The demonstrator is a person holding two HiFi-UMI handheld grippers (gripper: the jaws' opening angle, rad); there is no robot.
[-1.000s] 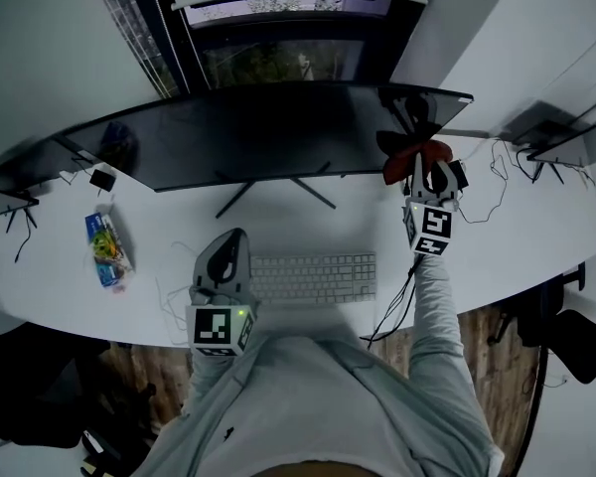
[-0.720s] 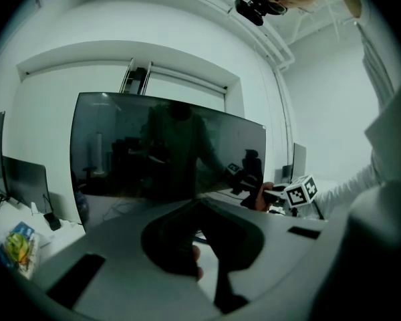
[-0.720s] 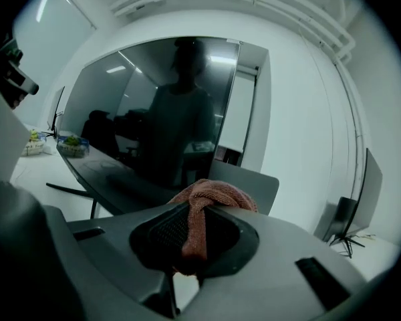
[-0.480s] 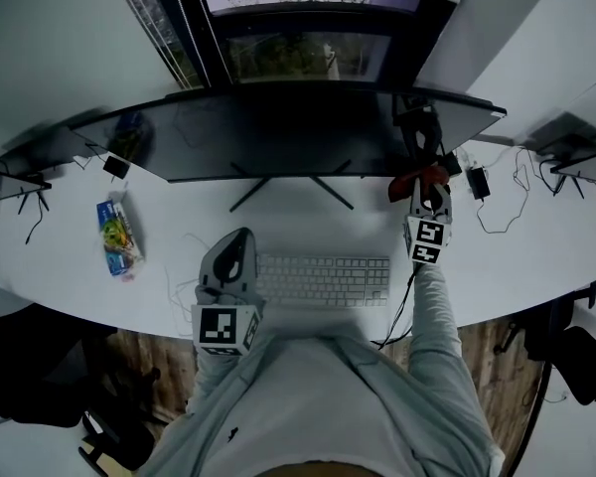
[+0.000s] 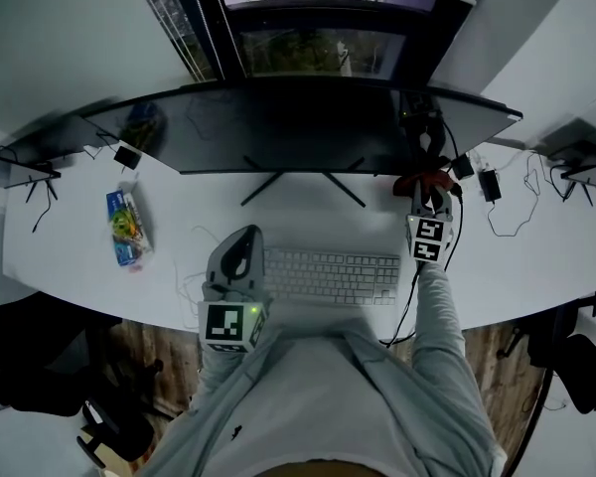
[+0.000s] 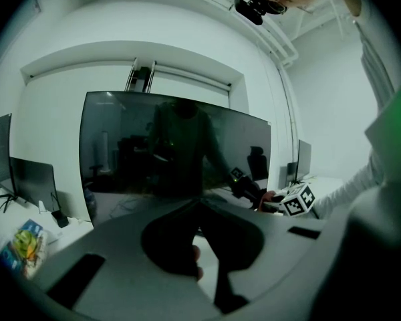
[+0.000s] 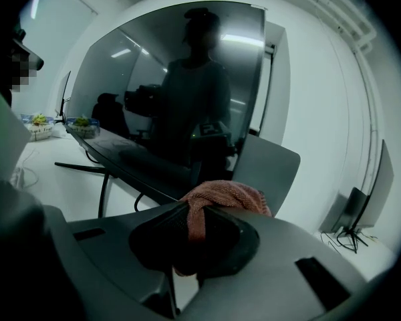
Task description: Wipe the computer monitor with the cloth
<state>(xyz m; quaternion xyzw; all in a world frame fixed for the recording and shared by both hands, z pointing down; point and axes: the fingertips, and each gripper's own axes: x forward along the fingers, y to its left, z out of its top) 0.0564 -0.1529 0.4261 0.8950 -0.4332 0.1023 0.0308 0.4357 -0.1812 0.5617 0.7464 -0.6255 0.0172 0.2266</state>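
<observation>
The wide curved dark monitor [image 5: 298, 127] stands at the back of the white desk [image 5: 70, 266]. My right gripper [image 5: 424, 189] is shut on a reddish cloth [image 5: 423, 178] by the screen's lower right part. In the right gripper view the cloth [image 7: 224, 196] bunches over the closed jaws of the right gripper [image 7: 199, 209], close to the monitor [image 7: 180, 92], which reflects a person. My left gripper [image 5: 245, 235] rests low at the keyboard's left end, jaws shut with nothing between them. In its own view the left gripper [image 6: 200, 204] points at the monitor [image 6: 174, 146].
A white keyboard [image 5: 330, 274] lies in front of the monitor stand [image 5: 303, 179]. A colourful snack packet [image 5: 127, 229] lies at the left. Cables and a power adapter [image 5: 490, 187] trail at the right. More monitors [image 5: 30, 157] flank the desk on both sides.
The head view has tilted, so everything sits lower in frame. My right gripper with the cloth has slid a little down and inward along the screen's right part. The left gripper stays by the keyboard.
</observation>
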